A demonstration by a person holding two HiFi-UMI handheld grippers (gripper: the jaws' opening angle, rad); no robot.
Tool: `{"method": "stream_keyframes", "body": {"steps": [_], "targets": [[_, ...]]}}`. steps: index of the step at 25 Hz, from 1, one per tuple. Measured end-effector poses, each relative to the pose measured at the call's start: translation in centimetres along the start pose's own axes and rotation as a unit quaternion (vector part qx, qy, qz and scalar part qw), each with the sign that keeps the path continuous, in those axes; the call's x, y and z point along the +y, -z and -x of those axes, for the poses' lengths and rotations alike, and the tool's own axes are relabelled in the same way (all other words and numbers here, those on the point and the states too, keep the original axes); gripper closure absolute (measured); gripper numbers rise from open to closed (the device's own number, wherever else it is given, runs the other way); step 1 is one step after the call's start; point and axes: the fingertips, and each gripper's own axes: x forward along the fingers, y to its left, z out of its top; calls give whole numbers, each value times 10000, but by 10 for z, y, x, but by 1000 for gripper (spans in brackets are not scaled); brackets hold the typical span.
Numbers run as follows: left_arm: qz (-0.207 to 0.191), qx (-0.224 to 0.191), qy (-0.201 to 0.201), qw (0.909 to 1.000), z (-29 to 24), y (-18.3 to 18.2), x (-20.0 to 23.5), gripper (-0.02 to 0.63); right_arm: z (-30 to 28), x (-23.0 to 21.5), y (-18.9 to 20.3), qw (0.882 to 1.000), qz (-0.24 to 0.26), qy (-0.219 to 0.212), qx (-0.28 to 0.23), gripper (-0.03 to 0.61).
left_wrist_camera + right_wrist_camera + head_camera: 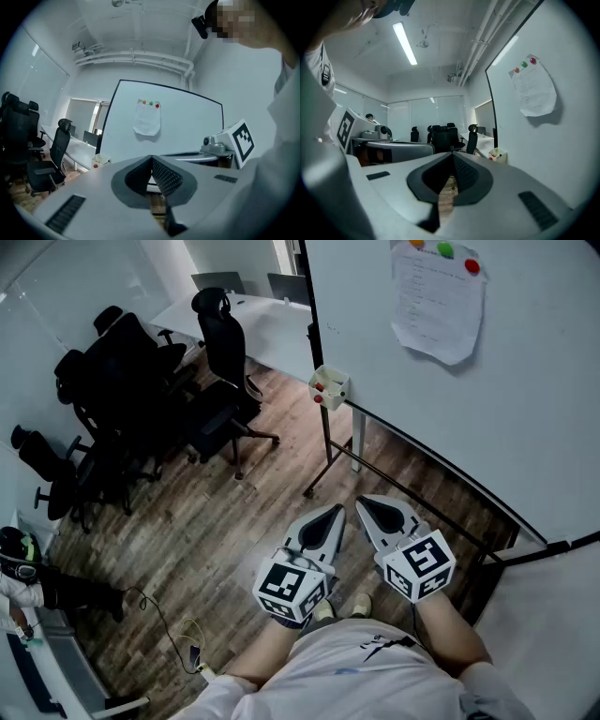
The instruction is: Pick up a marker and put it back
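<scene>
A small cream marker box (pixel 330 386) with red-capped markers hangs at the whiteboard's (pixel 525 381) left edge; the left gripper view shows the box (pixel 99 161) low on the left, and the right gripper view shows the box (pixel 498 154) to the right of its jaws. My left gripper (pixel 335 511) and right gripper (pixel 362 502) are side by side in front of the person's body, well short of the box. In each gripper view the jaws meet at their tips with nothing between them: left gripper (pixel 152 159), right gripper (pixel 453 157). Both point toward the board's stand.
A paper sheet (pixel 437 301) is pinned to the whiteboard by coloured magnets. The board's metal stand (pixel 330 457) rests on the wood floor. Several black office chairs (pixel 141 399) crowd the left, near a white desk (pixel 253 324). A cable (pixel 169 624) lies on the floor.
</scene>
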Motion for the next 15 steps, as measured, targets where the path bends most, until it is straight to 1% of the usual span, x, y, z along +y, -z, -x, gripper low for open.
{"method": "stream_keyframes", "body": {"steps": [7,15], "targets": [[-9,57,-29,10000,-9,5,-8,603,6,-7,1,9999,-92,-89,-44,565],[-66,98,-112,9999,-26,6,-13,603,15,-26,-1,9997,-142,-129,-163,565]]}}
